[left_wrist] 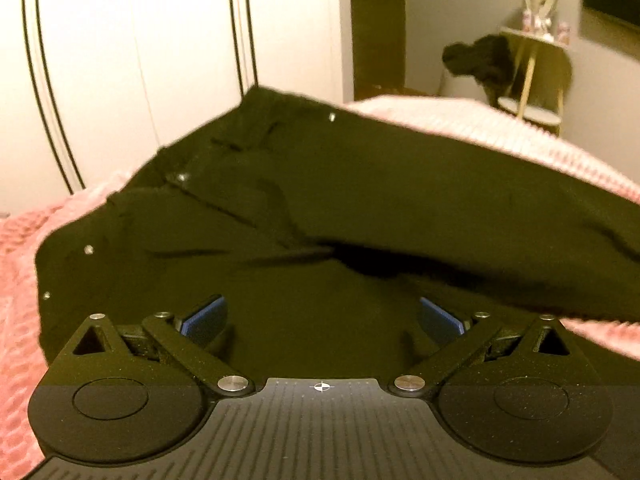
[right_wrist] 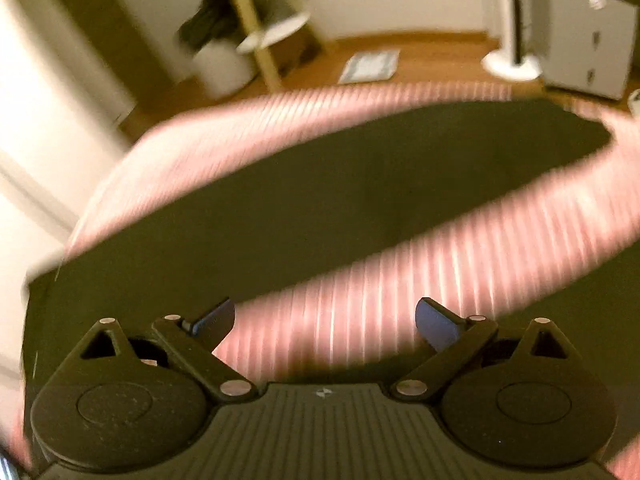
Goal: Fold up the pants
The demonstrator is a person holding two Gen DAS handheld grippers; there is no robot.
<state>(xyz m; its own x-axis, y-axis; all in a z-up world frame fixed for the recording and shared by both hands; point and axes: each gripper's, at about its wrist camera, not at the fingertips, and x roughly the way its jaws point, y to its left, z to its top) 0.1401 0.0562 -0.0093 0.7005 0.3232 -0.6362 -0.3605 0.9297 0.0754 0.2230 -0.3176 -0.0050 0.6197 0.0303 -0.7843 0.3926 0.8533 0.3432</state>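
Black pants (left_wrist: 320, 208) lie spread on a pink ribbed bedspread (left_wrist: 500, 132), waistband with metal rivets toward the left. My left gripper (left_wrist: 322, 316) is open and empty, low over the near part of the pants. In the right wrist view, one long black pant leg (right_wrist: 340, 200) stretches across the pink bedspread (right_wrist: 360, 304) to the upper right. My right gripper (right_wrist: 324, 320) is open and empty over the pink cover, just beside the leg's near edge. That view is motion-blurred.
A white wardrobe (left_wrist: 140, 60) stands behind the bed at the left. A small gold side table (left_wrist: 532, 76) and a dark cloth pile (left_wrist: 480, 60) stand past the bed's far edge. A wooden floor (right_wrist: 420, 56), a white lamp base (right_wrist: 512, 64) and a white cabinet (right_wrist: 592, 40) lie beyond.
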